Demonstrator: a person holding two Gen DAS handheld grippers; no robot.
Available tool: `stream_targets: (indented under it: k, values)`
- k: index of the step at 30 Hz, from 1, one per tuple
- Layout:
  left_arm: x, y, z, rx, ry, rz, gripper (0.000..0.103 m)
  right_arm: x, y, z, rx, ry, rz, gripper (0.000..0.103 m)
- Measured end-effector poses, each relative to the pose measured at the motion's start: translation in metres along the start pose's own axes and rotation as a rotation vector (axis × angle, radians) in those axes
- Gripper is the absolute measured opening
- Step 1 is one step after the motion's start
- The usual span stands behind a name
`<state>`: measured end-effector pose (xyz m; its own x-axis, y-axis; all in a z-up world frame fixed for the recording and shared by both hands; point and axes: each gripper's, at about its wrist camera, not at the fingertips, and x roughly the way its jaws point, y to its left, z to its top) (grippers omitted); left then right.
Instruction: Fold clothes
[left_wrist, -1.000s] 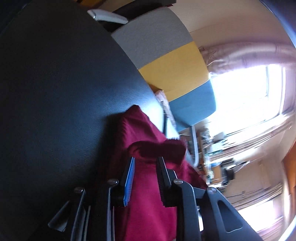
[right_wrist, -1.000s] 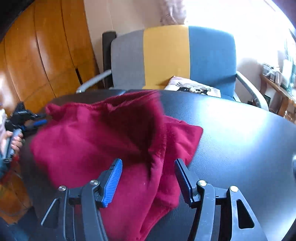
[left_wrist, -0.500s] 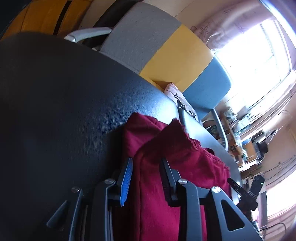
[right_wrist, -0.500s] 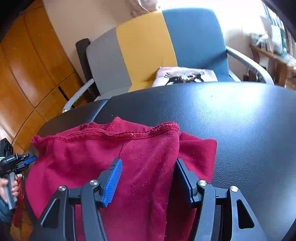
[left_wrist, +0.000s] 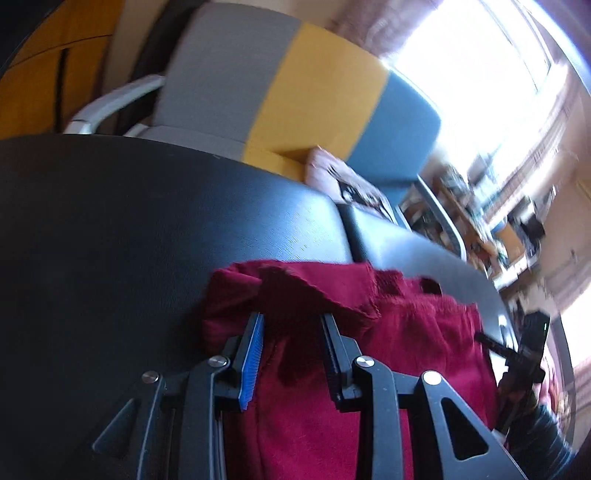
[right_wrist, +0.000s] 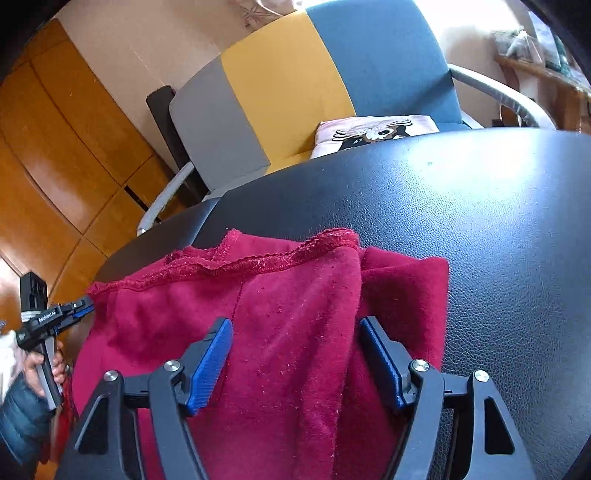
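Note:
A dark red garment (right_wrist: 280, 332) lies bunched on the black table (right_wrist: 480, 221), its hemmed edge on top. My right gripper (right_wrist: 295, 328) is open, its jaws wide apart with the cloth lying between them. My left gripper (left_wrist: 291, 319) is open too, over the garment's (left_wrist: 406, 332) left end, with a fold of cloth draped over its fingertips. The left gripper also shows at the left edge of the right wrist view (right_wrist: 79, 308), at the garment's corner. The right gripper shows at the right of the left wrist view (left_wrist: 517, 354).
A grey, yellow and blue armchair (right_wrist: 295, 92) stands behind the table with a folded printed cloth (right_wrist: 373, 133) on its seat. Wooden cabinets (right_wrist: 55, 147) are at the left. A cluttered shelf (left_wrist: 461, 206) and a bright window are at the right.
The garment has come down from the air onto the table and settled flatter. Both grippers have moved forward and lowered with it. The left wrist view has rotated towards level.

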<state>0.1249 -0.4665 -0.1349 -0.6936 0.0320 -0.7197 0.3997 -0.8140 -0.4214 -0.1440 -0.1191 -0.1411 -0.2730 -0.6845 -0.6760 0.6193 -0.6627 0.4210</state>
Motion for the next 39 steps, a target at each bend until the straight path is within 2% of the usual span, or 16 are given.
stream_targets:
  k: [2, 3, 4, 5, 13, 18, 23, 28, 30, 35, 37, 38, 39]
  values:
    - [0.004, -0.004, -0.001, 0.000, 0.026, -0.037, 0.020, -0.001, 0.006, -0.001, -0.050, -0.015, -0.051, 0.053]
    - [0.004, -0.007, -0.002, -0.004, 0.026, -0.055, 0.016, -0.002, 0.009, -0.003, -0.078, -0.023, -0.095, 0.030]
    - [0.002, -0.009, -0.004, -0.003, 0.017, -0.068, 0.010, -0.004, 0.008, -0.003, -0.079, -0.029, -0.099, 0.012]
    - [-0.004, -0.012, -0.008, 0.003, 0.001, -0.077, 0.008, -0.007, 0.008, -0.004, -0.079, -0.039, -0.099, 0.011]
    - [-0.062, -0.027, -0.020, 0.008, -0.160, -0.155, 0.005, -0.047, 0.032, -0.011, -0.159, -0.138, -0.105, 0.010]
    - [-0.078, -0.033, -0.005, 0.007, -0.211, -0.148, 0.005, -0.070, 0.044, -0.007, -0.195, -0.198, -0.119, 0.010]
    - [-0.044, -0.021, 0.006, -0.051, -0.130, -0.054, 0.005, -0.066, 0.038, -0.003, -0.179, -0.195, -0.163, 0.009]
    - [-0.005, 0.013, -0.013, -0.145, -0.015, 0.065, 0.005, -0.052, 0.022, -0.014, -0.162, -0.152, -0.232, 0.009]
    - [0.005, 0.025, -0.023, -0.180, 0.014, 0.083, 0.005, -0.042, 0.012, -0.020, -0.149, -0.117, -0.251, 0.009]
    - [0.003, 0.027, -0.028, -0.205, -0.003, 0.117, 0.007, -0.030, -0.001, -0.024, -0.119, -0.072, -0.255, 0.009]
    - [-0.009, 0.018, -0.023, -0.202, -0.048, 0.171, 0.009, -0.033, -0.004, -0.022, -0.107, -0.076, -0.247, 0.011]
    - [-0.015, 0.014, -0.021, -0.199, -0.071, 0.196, 0.013, -0.034, -0.005, -0.022, -0.102, -0.078, -0.243, 0.013]
    - [-0.025, 0.007, -0.019, -0.191, -0.111, 0.212, 0.014, -0.037, -0.007, -0.021, -0.090, -0.083, -0.235, 0.021]
